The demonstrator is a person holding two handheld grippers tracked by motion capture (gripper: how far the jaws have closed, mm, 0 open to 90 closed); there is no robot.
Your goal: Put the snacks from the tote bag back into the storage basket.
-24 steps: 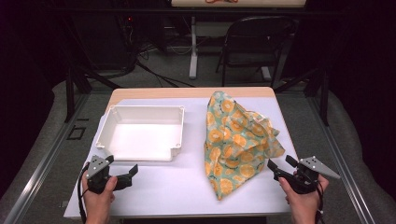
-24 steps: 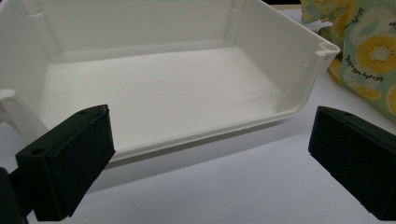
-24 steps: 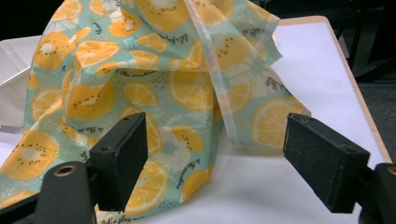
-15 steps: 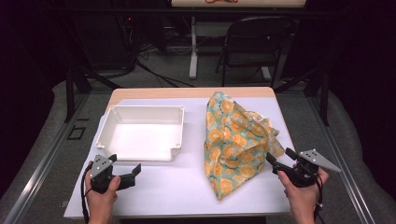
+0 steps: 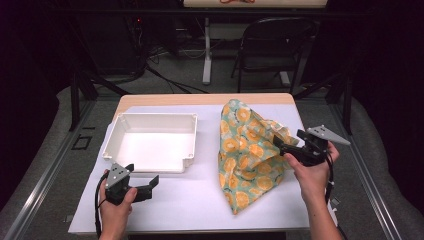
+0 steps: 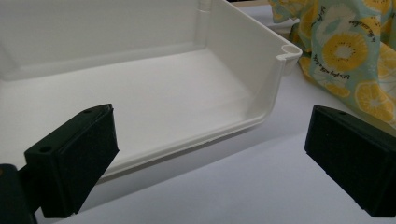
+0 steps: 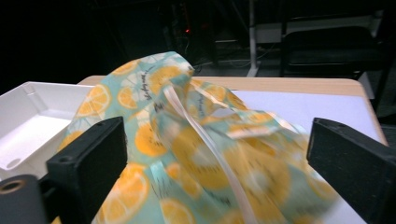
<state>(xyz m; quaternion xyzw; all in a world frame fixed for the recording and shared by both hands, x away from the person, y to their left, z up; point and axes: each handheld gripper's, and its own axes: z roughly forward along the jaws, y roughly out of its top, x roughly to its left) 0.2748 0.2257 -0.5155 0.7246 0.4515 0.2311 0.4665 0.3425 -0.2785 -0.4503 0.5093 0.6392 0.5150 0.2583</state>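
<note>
The left tool (image 5: 141, 185) sits low over the near left part of the surface (image 5: 190, 205), gripped in the left hand (image 5: 116, 207), whose forearm comes straight up from the near edge. Its jaws are wide apart and hold nothing. They point forward and right, and just ahead of them stands the tray (image 6: 261, 79), its low front lip nearest the tool; the tray's inside is bare white.

The right tool (image 5: 289, 147) is held higher, at the right edge of the cloth (image 5: 245, 160), in the right hand (image 5: 312, 175), with the wrist bent so that the jaws point left toward the cloth. Its jaws are also spread wide, with nothing between them. In the right gripper view the cloth (image 7: 201, 154), teal with orange slices, is heaped directly ahead of the jaws and close to them, a pale strap running down its folds. Whether a jaw touches the fabric I cannot tell. Past the cloth, to that tool's left, is the tray (image 7: 28, 121).
</note>
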